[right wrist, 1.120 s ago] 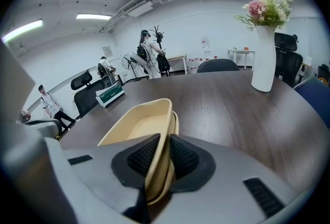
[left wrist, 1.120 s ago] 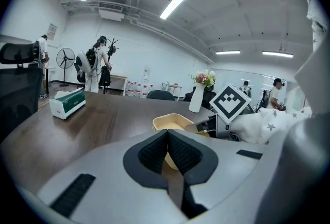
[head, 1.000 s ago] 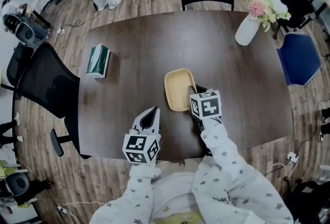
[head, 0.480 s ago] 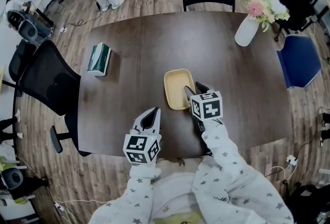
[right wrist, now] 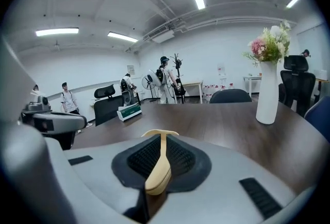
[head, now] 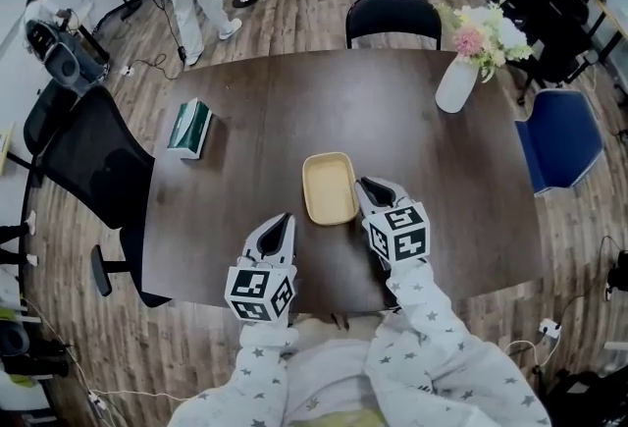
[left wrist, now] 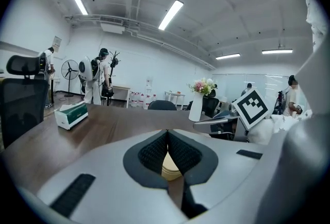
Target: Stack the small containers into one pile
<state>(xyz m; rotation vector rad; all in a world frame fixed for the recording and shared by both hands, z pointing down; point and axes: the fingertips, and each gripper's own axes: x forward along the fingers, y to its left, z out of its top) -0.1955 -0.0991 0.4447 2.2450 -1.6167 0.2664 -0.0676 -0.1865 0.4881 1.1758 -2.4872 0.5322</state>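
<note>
Container [head: 329, 187]: yellow, rounded rectangle, open side up, on the tabletop [head: 294, 101] nearer the person's edge. Its long axis runs straight away from the person. Right gripper [head: 367, 186]: fingers closing on its right wall, with the wall between the pads. Left gripper [head: 284, 221]: fingers closed on nothing, near the container's left corner, not touching. Bare tabletop lies beyond it; tissue box [head: 188, 128] and vase [head: 456, 84] are well apart.

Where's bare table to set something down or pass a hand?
Free: the far stretch of table between tissue box and vase; also the right side, past the right gripper. Crowded: near centre, where that gripper's jaws are closing on the rim of the yellow container, left gripper close beside.
</note>
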